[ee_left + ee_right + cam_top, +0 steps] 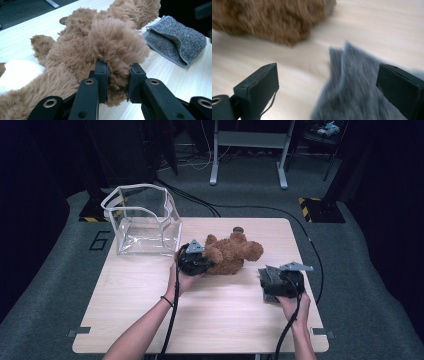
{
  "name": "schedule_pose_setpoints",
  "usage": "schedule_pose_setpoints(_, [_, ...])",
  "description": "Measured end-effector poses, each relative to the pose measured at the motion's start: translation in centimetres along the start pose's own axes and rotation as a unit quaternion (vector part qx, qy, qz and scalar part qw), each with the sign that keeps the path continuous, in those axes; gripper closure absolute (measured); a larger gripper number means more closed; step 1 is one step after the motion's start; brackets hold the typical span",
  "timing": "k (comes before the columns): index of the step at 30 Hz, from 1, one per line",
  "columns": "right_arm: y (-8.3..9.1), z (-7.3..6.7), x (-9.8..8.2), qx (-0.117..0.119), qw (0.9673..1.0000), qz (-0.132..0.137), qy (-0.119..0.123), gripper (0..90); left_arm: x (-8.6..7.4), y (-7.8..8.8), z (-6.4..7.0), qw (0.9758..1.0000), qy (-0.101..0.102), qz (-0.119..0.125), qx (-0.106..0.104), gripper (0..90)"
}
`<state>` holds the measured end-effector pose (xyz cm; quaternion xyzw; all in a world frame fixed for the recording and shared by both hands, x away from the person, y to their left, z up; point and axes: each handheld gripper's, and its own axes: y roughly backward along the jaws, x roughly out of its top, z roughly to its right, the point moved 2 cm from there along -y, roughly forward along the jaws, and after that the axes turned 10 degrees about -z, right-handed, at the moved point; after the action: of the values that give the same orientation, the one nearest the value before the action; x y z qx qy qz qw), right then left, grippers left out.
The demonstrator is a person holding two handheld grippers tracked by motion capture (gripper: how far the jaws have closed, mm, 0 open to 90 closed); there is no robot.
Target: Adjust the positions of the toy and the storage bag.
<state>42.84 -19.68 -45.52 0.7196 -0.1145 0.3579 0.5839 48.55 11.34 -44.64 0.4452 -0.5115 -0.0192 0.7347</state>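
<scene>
While the left gripper's jaws pinch brown plush, the scene reads as follows.

Left gripper [117, 82]: jaws drawn narrow and clamped on a furry limb of the teddy bear [100, 47]; fur bulges out above and below the pads. In the high view this gripper [194, 260] sits at the bear's left end, held by the person's left hand [183, 281].

Right gripper [327, 82]: jaws spread wide, nothing pressed between them; the picture is blurred. They hang over the grey cloth [352, 82], which lies partly in the gap without touching either pad, as far as the blur lets one tell. In the high view the gripper [283, 281] hides part of the cloth.

Teddy bear [231, 252]: lying on its side near the table's middle, its far end near the back edge.

Grey cloth [175, 41]: folded, flat on the wood, just beside the bear, on the table's right part.

Clear bag [142, 220]: open-topped, white-trimmed, standing at the table's far left corner, near the bear.

Table [220, 320]: pale wood, bare in front.
</scene>
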Motion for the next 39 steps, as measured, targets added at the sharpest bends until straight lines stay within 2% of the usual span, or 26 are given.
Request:
schedule_pose_setpoints(2, [-0.7, -0.1, 1.6, 0.012, 0.9999, -0.003, -0.003, 4.5, 0.0, 0.0, -0.1, 1.0, -0.001, -0.001, -0.002, 74.1])
schedule_pose_setpoints(8, [-2.6, -0.2, 5.4, 0.027, 0.9996, -0.009, 0.002, 6.1, -0.2, 0.0, -0.2, 1.0, 0.0, -0.001, -0.005, 74.0])
schedule_pose_setpoints(11, [-3.4, 0.0, 6.7, 0.044, 0.9989, -0.01, -0.011, 9.2, -0.2, 0.0, -0.2, 1.0, 0.0, -0.003, -0.006, 74.0])
schedule_pose_setpoints(12, [-3.6, 0.1, 7.1, 0.043, 0.999, -0.011, -0.005, 11.0, -0.2, -0.1, -0.2, 1.0, 0.0, -0.003, -0.006, 74.0])
schedule_pose_setpoints(16, [-4.4, 0.3, 8.3, 0.06, 0.998, -0.014, -0.014, 19.5, -0.2, -0.1, -0.2, 0.9999, 0.001, -0.006, -0.009, 74.1])
schedule_pose_setpoints(20, [-4.8, 0.3, 8.7, 0.057, 0.9982, -0.014, -0.009, 36.7, -0.3, -0.1, -0.2, 0.9999, 0.001, -0.005, -0.01, 74.1])
schedule_pose_setpoints(22, [-5.0, 0.3, 8.7, 0.062, 0.9979, -0.016, -0.013, 45.5, -0.3, -0.1, -0.2, 0.9999, -0.001, -0.006, -0.011, 74.1])
schedule_pose_setpoints(23, [-5.1, 0.3, 8.7, 0.056, 0.9981, -0.018, -0.015, 50.6, -0.3, -0.1, -0.2, 0.9999, 0.0, -0.006, -0.011, 74.1])
schedule_pose_setpoints(25, [-5.0, 0.3, 8.6, 0.063, 0.9979, -0.011, -0.013, 59.8, -0.3, -0.1, -0.2, 0.9999, 0.002, -0.004, -0.012, 74.1])
schedule_pose_setpoints(27, [-4.9, 0.0, 8.6, 0.06, 0.9982, -0.005, -0.008, 66.5, -0.3, 0.0, -0.2, 0.9999, 0.003, -0.004, -0.01, 74.1])
schedule_pose_setpoints(31, [-4.4, -0.8, 8.7, 0.038, 0.9992, 0.007, 0.011, 71.5, -0.3, 0.0, -0.3, 0.9999, 0.004, -0.002, -0.01, 74.1])
schedule_pose_setpoints(39, [-2.6, -2.2, 8.4, 0.028, 0.9983, 0.036, 0.034, 73.3, -0.3, 0.4, -0.6, 0.9999, 0.007, 0.006, -0.007, 74.1])
